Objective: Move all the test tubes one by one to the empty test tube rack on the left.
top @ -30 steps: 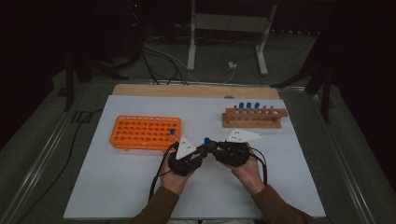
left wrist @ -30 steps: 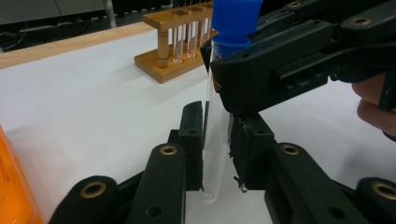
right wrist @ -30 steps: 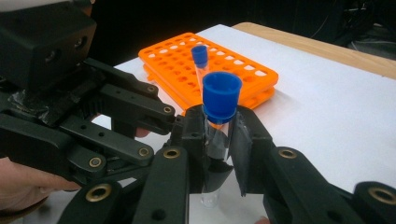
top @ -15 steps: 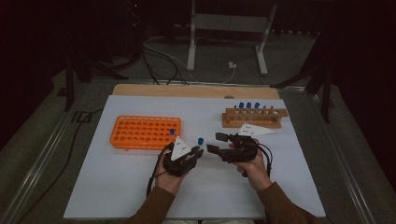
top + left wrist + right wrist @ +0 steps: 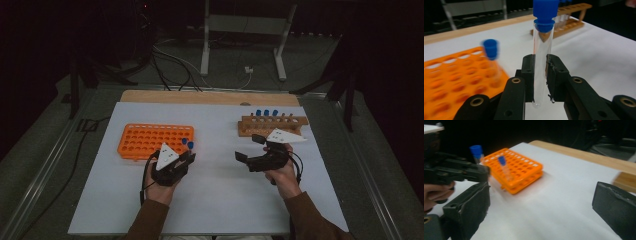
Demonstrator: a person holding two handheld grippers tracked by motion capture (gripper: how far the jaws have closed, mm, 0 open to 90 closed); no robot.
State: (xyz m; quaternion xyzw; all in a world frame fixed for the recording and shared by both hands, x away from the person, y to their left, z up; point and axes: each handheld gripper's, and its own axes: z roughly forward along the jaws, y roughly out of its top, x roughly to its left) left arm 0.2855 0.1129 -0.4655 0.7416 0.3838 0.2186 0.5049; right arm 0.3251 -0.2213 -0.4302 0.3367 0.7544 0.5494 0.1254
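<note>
**A tube on its way to the orange rack**

The left gripper is clamped on a clear tube with a blue cap. In its own view the tube stands straight up in the middle of the frame, squeezed between the two black jaws, with its round end poking out below them. In the high view this gripper sits low and left of the middle, right at the near corner of the orange rack. One more blue-capped tube already stands in that corner of the rack.

The right gripper is right of the middle in the high view. Its jaws have just been opening and now stand wide apart with nothing between them. Behind it, in the upper right, is the wooden rack with a few blue-capped tubes left in it.

I think the tube was just handed over and is now being carried to the orange rack. Next, the left gripper must line the tube up over an empty hole, keep it straight, lower it in, and then let go.
</note>
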